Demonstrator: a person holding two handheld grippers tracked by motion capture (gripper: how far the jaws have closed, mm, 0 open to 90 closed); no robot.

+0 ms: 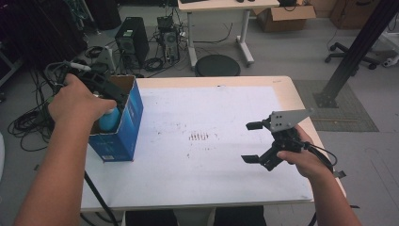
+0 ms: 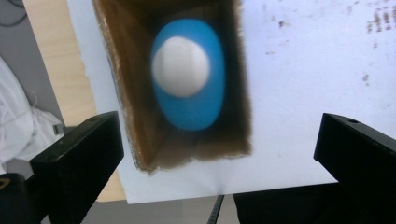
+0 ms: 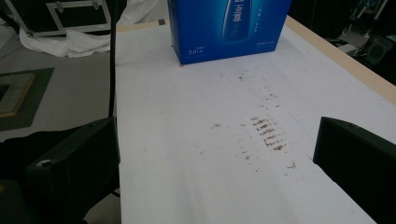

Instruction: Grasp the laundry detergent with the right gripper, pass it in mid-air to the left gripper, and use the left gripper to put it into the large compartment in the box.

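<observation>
An open-topped blue box (image 1: 126,126) stands upright near the left edge of the white-covered table (image 1: 221,103). Inside it stands a blue bottle (image 1: 109,120) with a white cap. My left gripper (image 1: 112,100) hovers over the box mouth, pointing down. In the left gripper view its jaws (image 2: 219,154) stand wide open, above and clear of the bottle (image 2: 194,100) and the brown inner walls of the box (image 2: 133,93). My right gripper (image 1: 251,142) is open over the right part of the table, holding nothing. Its view (image 3: 215,163) looks across the sheet toward the box (image 3: 229,28).
Brown smudges (image 1: 198,136) mark the middle of the sheet. Beyond the far edge are a black round stool (image 1: 217,66), computer towers (image 1: 131,40) with cables, a second desk (image 1: 221,5) and a cardboard carton (image 1: 284,16). A black slanted post (image 1: 357,49) stands at right.
</observation>
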